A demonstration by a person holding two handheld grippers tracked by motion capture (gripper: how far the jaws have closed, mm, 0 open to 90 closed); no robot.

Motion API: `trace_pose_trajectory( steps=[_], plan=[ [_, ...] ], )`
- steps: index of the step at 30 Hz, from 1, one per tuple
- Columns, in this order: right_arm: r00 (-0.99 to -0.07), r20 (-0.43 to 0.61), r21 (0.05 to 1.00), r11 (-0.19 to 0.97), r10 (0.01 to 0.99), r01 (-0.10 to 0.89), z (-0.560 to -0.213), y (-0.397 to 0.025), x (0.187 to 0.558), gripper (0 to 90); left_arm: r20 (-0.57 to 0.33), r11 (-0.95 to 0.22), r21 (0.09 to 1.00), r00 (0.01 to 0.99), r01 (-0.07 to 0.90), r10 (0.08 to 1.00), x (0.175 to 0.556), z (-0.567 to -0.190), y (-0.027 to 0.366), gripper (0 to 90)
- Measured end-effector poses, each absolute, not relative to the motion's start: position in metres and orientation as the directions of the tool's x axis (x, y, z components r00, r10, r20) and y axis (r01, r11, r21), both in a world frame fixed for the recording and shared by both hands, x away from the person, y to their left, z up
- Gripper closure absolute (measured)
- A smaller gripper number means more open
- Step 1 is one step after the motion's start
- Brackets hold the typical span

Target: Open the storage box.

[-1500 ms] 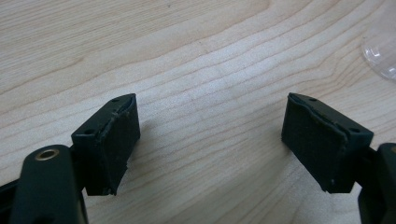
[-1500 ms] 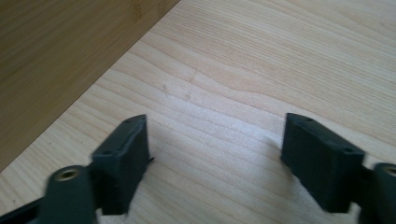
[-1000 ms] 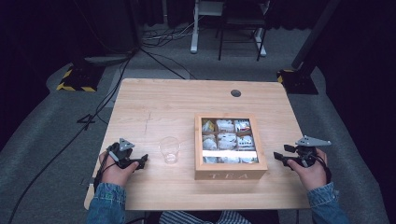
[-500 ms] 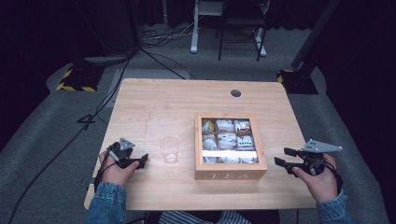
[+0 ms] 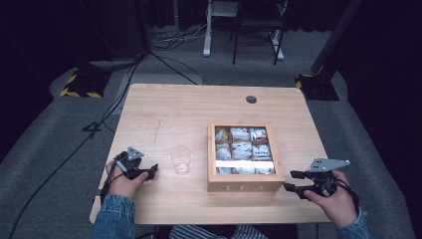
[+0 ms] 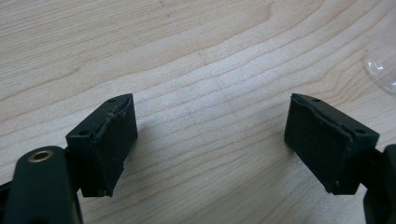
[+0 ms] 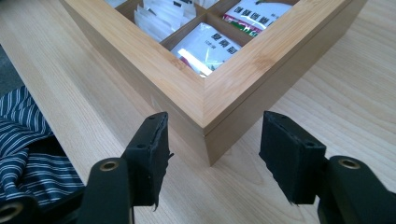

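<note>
Two things matter on the pale square wooden table [image 5: 164, 114]: the lidless bamboo tea box [image 5: 245, 185] with its grid of compartments full of sachets, near the person's edge and right of centre, and the small clear plastic cup [image 5: 180, 160] standing upright just left of it. The right gripper [image 5: 294, 181] hangs off the box's near right corner [image 7: 205, 128] with its jaws spread wide and nothing between them. Judging by that aim, picking a sachet is the step in hand; it would go best by rising over the rim and coming straight down on one white tea sachet [image 7: 210, 46], pinching its top edge only. The left gripper [image 6: 210, 140] rests near the cup, jaws likewise wide apart and empty, well placed to steady it.
</note>
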State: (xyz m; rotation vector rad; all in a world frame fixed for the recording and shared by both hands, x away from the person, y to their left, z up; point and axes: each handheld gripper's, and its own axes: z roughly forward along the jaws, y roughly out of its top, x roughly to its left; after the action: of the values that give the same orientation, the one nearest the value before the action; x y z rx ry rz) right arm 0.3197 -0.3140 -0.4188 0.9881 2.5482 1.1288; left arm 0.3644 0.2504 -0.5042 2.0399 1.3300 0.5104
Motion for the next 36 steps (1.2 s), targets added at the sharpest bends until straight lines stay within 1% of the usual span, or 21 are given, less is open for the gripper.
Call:
trace_pose_trajectory(
  steps=[11,17,19,20,24,29,36],
  plan=[
    [-0.767,0.098,0.718,0.488,0.634,0.496,-0.434,-0.306,0.322,45.2,-0.023,-0.282,0.695,0.412,0.661,0.911,0.364,-0.504,0.250,17.6],
    [-0.769,0.094,0.715,0.495,0.632,0.494,-0.438,-0.301,0.323,45.1,-0.021,-0.285,0.694,0.414,0.661,0.910,0.364,-0.504,0.251,17.6],
    [-0.770,0.089,0.721,0.492,0.632,0.488,-0.439,-0.300,0.323,46.6,-0.021,-0.284,0.694,0.414,0.661,0.910,0.364,-0.504,0.250,17.5],
    [-0.768,0.075,0.724,0.495,0.636,0.480,-0.439,-0.300,0.323,49.5,-0.021,-0.284,0.694,0.413,0.661,0.910,0.364,-0.504,0.250,17.5],
    [-0.765,0.087,0.724,0.487,0.638,0.488,-0.441,-0.302,0.324,51.3,-0.020,-0.285,0.694,0.414,0.661,0.910,0.364,-0.504,0.250,17.6],
    [-0.770,0.068,0.723,0.500,0.635,0.476,-0.440,-0.301,0.324,51.4,-0.020,-0.286,0.694,0.414,0.661,0.910,0.364,-0.504,0.250,17.6],
    [-0.767,0.070,0.723,0.498,0.637,0.479,-0.440,-0.301,0.324,51.7,-0.024,-0.277,0.696,0.407,0.663,0.913,0.364,-0.504,0.250,17.6]
  ],
)
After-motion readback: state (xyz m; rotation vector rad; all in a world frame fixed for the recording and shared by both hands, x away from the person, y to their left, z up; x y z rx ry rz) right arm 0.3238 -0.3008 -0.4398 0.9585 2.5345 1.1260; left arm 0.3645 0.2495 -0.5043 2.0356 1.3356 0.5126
